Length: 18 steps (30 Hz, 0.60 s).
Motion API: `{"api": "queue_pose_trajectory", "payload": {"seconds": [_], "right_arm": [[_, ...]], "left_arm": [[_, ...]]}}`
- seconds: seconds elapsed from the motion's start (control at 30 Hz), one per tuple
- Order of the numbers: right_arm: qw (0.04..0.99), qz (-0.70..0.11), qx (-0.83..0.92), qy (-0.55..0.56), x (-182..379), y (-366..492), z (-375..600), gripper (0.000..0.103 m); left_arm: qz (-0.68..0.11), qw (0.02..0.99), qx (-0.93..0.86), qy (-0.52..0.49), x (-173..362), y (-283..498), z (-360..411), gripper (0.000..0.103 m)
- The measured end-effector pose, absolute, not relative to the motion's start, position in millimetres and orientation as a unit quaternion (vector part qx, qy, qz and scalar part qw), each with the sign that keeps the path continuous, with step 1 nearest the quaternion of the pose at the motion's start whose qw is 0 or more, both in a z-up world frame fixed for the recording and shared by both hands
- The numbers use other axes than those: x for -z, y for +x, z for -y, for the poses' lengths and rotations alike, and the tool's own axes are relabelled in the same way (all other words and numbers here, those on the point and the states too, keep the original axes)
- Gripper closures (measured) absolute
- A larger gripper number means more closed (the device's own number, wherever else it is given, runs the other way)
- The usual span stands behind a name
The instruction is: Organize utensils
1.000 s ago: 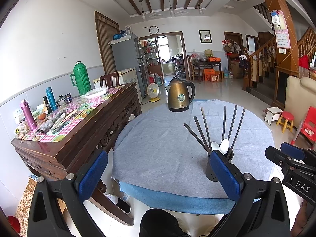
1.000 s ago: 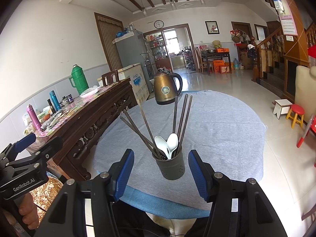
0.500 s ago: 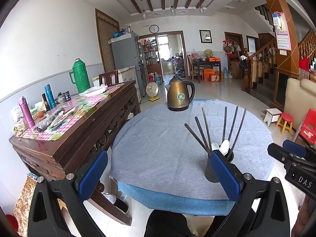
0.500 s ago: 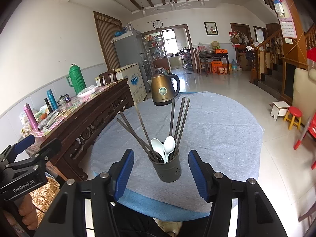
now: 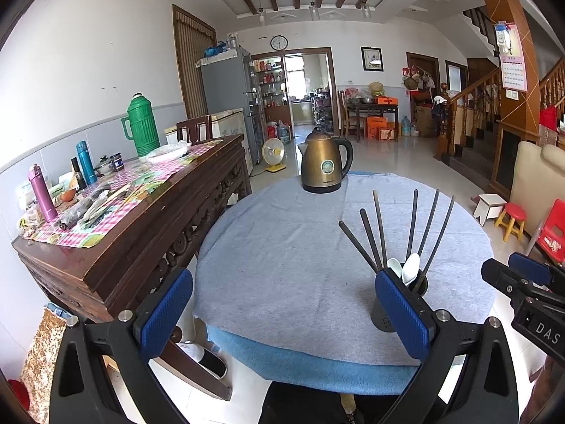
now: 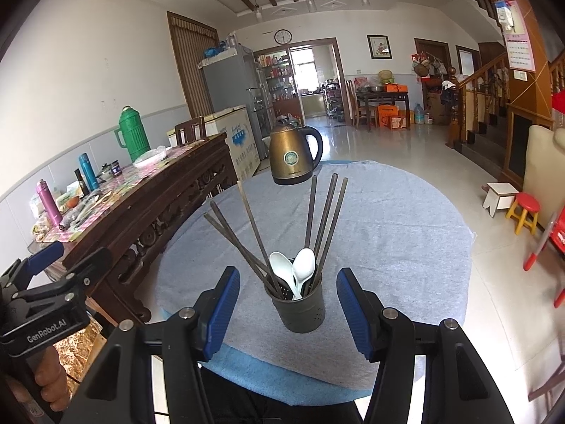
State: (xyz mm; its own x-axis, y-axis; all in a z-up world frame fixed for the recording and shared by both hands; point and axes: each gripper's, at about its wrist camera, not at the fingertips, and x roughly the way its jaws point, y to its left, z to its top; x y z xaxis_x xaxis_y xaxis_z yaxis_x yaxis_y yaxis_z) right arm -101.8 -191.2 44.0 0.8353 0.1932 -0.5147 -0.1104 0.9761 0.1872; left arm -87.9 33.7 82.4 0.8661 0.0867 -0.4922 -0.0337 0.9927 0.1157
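holder (image 6: 303, 306): chopsticks (image 6: 326, 216) and spoons (image 6: 303, 268) stood upright, likely already sorted | right gripper (image 6: 286, 306): fingers apart, nothing held | left gripper (image 5: 284, 312): fingers wide apart, nothing held

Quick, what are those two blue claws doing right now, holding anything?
Left gripper: open, holding nothing.
Right gripper: open, empty, utensil holder ahead of it.

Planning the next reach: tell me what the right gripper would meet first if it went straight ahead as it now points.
Probably the dark utensil holder, centred between the open pads of the right gripper, with chopsticks and white spoons standing in it; depth is uncertain.
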Motion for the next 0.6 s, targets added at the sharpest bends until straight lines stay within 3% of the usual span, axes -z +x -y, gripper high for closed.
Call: {"api": "queue_pose_trajectory", "payload": {"seconds": [0.6], "right_arm": [[0.946,-0.302,-0.082,0.088,-29.1,-64.9,206.1,0.042]], "left_arm": [[-0.281,0.957,-0.029,0.058,-73.1,-47.5,-10.4,0.0]]}}
